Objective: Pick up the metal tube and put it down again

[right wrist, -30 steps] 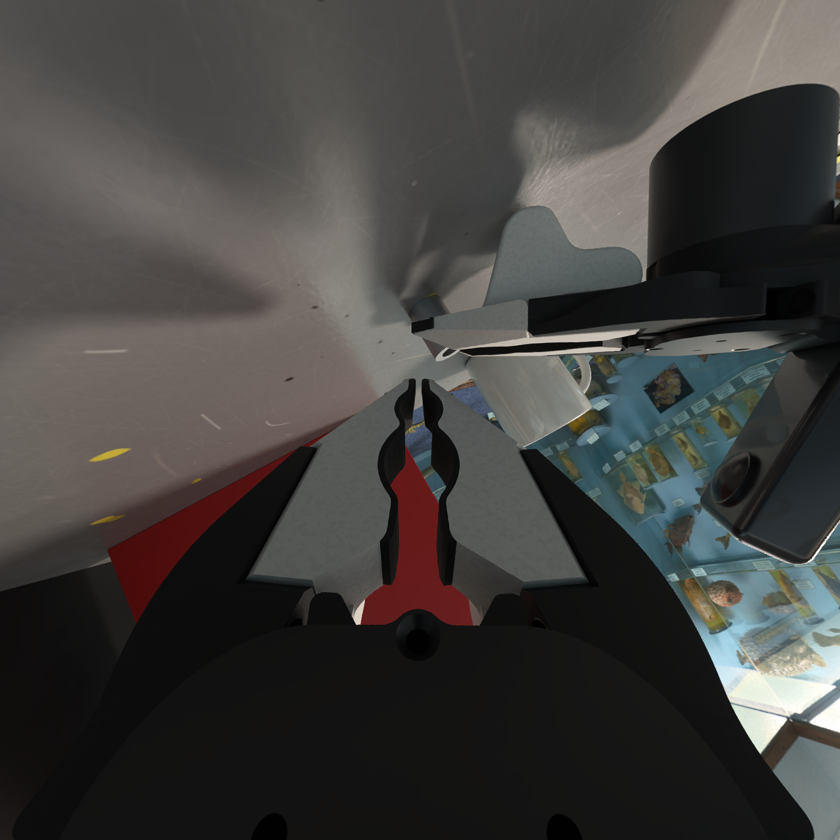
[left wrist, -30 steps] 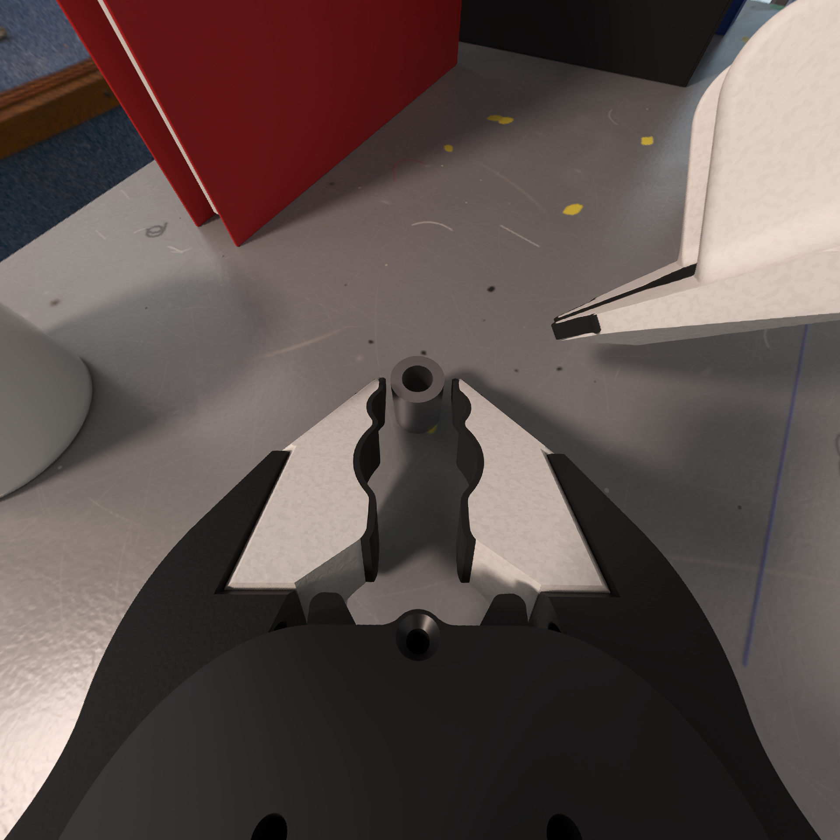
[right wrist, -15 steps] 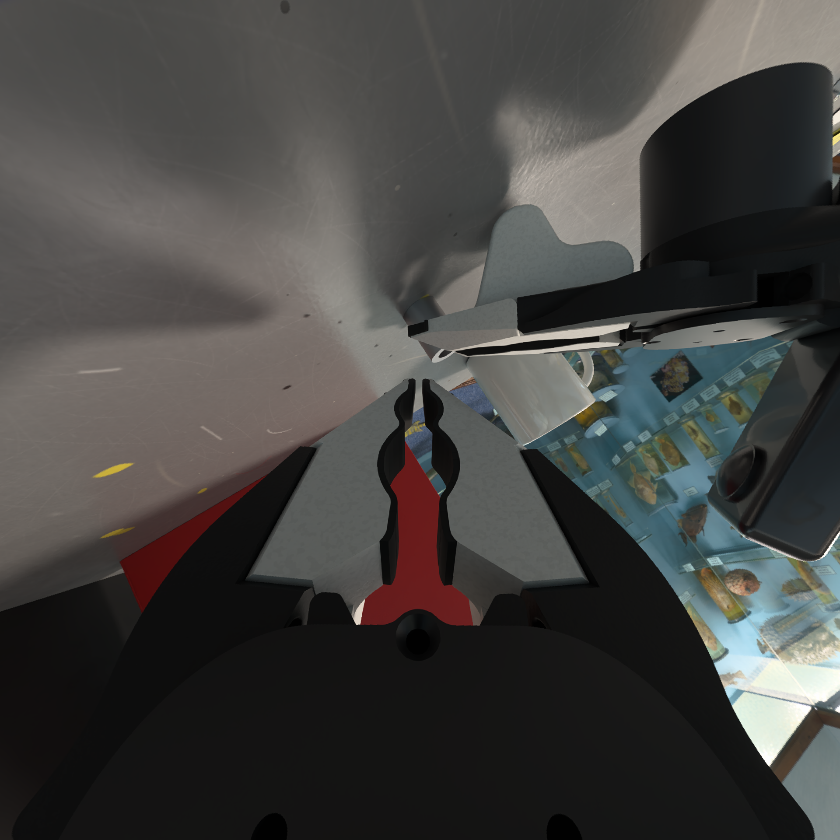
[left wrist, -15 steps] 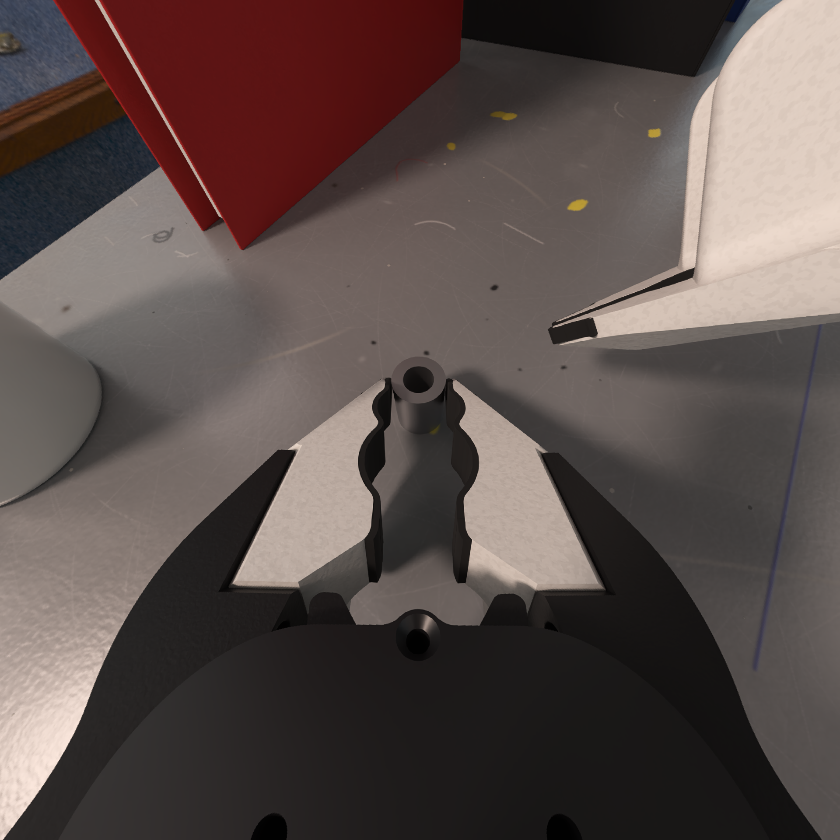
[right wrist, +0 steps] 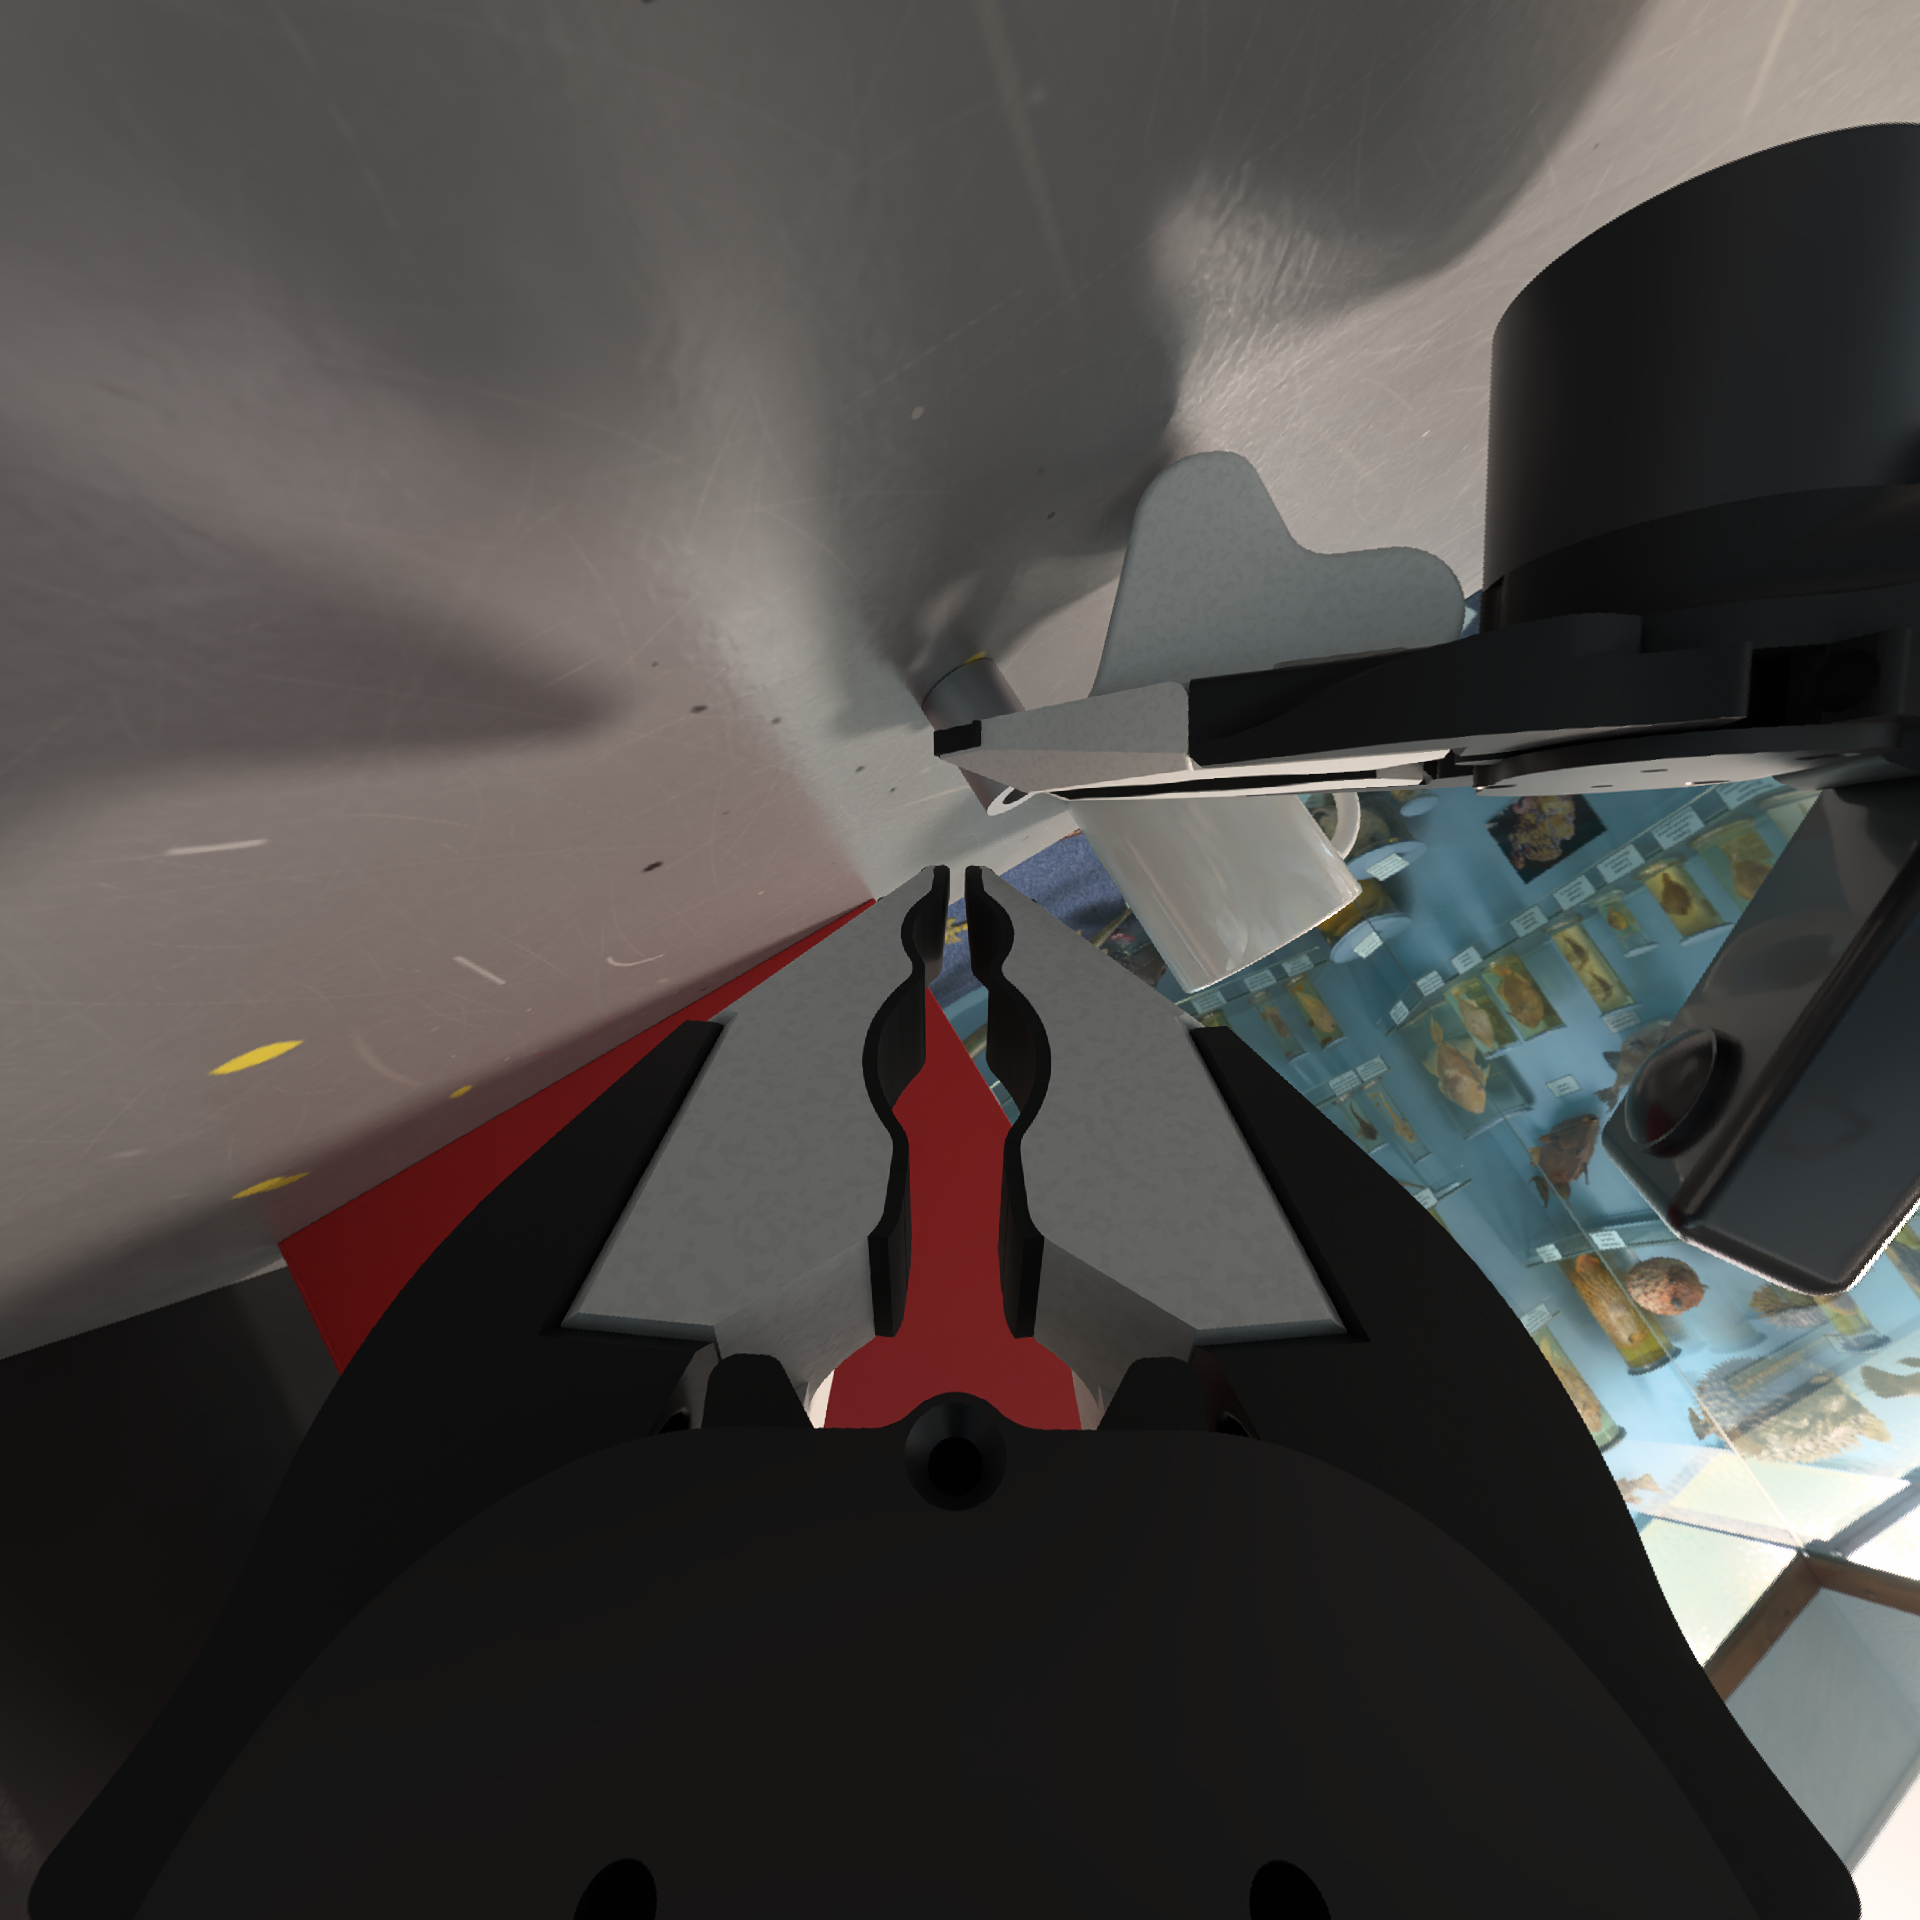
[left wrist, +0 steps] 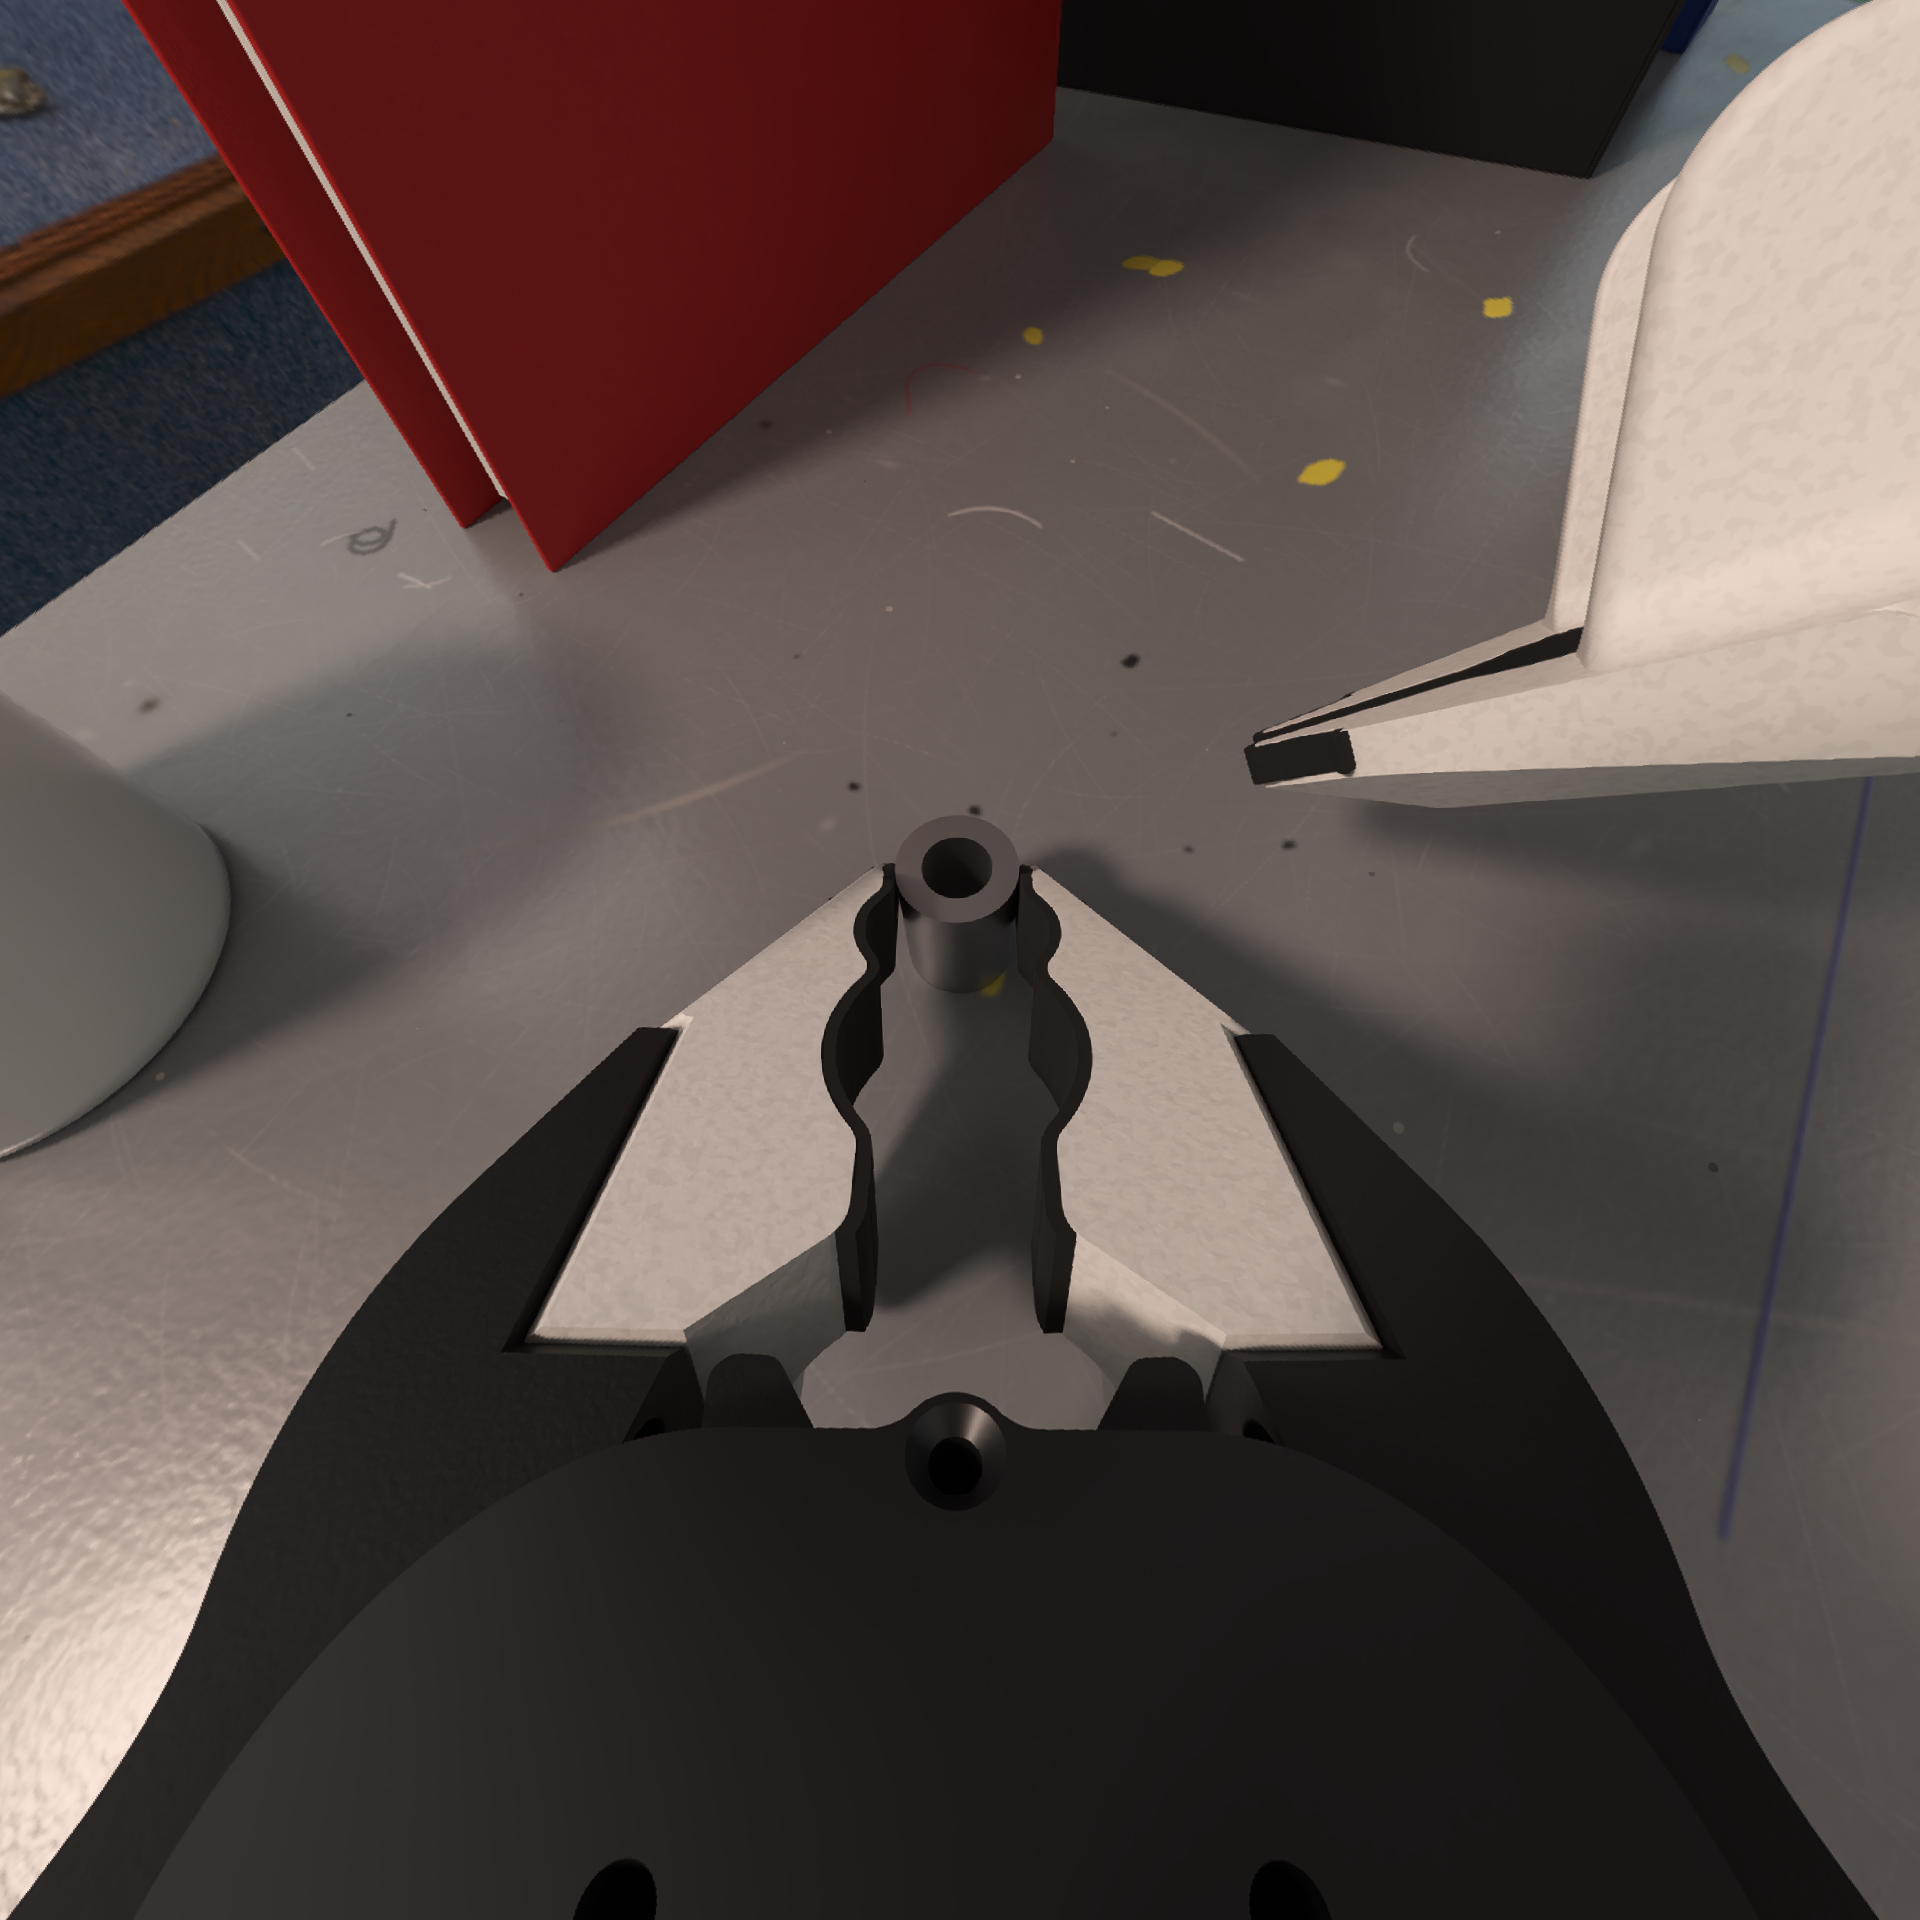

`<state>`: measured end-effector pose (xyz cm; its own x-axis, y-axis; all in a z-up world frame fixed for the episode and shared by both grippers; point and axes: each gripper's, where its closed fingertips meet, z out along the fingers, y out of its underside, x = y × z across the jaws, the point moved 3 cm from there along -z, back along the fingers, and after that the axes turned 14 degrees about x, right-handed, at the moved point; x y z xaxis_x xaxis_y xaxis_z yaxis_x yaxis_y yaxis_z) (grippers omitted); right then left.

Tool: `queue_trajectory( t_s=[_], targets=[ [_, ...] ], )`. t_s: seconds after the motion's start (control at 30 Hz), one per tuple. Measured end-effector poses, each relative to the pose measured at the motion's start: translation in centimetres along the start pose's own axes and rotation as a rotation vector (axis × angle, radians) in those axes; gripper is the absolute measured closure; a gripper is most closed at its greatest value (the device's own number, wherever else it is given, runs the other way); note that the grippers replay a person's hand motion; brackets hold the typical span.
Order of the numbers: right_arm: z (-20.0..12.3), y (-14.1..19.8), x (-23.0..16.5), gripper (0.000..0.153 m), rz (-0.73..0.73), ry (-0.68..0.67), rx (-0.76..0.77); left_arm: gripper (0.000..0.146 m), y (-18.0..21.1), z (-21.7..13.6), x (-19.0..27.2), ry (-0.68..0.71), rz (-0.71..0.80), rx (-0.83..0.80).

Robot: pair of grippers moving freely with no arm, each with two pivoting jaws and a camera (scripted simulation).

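The metal tube (left wrist: 958,914) is a short dark grey cylinder with its open end toward the left wrist camera. My left gripper (left wrist: 958,896) is shut on it, both fingertips pressed against its sides. A yellow fleck on the grey table (left wrist: 623,727) shows just under its lower end. In the right wrist view the tube (right wrist: 956,694) pokes out from the left gripper's tips (right wrist: 961,740). My right gripper (right wrist: 956,883) is shut and empty, hovering to the right of the tube; it also shows in the left wrist view (left wrist: 1299,753).
A red box (left wrist: 644,208) stands at the back left and a black box (left wrist: 1351,73) behind it. A white mug (left wrist: 94,935) stands at the left, also in the right wrist view (right wrist: 1216,883). The table's edge runs at the far left.
My left gripper's fingers have closed in from a small gap until they press on the tube. A yellow fleck now shows under the tube. The right gripper has hardly moved.
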<state>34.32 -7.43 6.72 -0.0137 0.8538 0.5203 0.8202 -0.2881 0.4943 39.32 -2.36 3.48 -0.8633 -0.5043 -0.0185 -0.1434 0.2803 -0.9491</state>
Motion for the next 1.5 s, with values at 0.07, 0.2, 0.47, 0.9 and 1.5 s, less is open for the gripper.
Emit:
queue_trajectory(
  t_s=[0.07, 0.2, 0.47, 0.9, 1.5],
  targets=[
    [0.0, 0.0, 0.0, 0.15, -0.003, -0.007, -0.009, 0.124, 0.0, 0.0, 0.0, -0.001, -0.001, -0.001],
    [0.0, -0.1, -0.1, 0.15, -0.006, -0.028, -0.024, 0.124, -0.1, 0.1, 0.0, -0.001, 0.004, 0.0],
    [0.0, -0.4, -0.3, 0.15, 0.043, -0.053, -0.007, 0.124, -0.1, 0.2, 0.0, 0.005, 0.008, 0.0],
    [-0.3, -1.2, -0.8, 0.15, 0.046, -0.084, -0.022, 0.124, -0.5, 0.9, 0.2, 0.007, 0.014, -0.03],
    [-0.7, 0.0, -1.2, 0.151, 0.078, -0.077, -0.021, 0.124, -1.3, 1.6, 0.0, 0.009, -0.015, -0.126]
  ],
)
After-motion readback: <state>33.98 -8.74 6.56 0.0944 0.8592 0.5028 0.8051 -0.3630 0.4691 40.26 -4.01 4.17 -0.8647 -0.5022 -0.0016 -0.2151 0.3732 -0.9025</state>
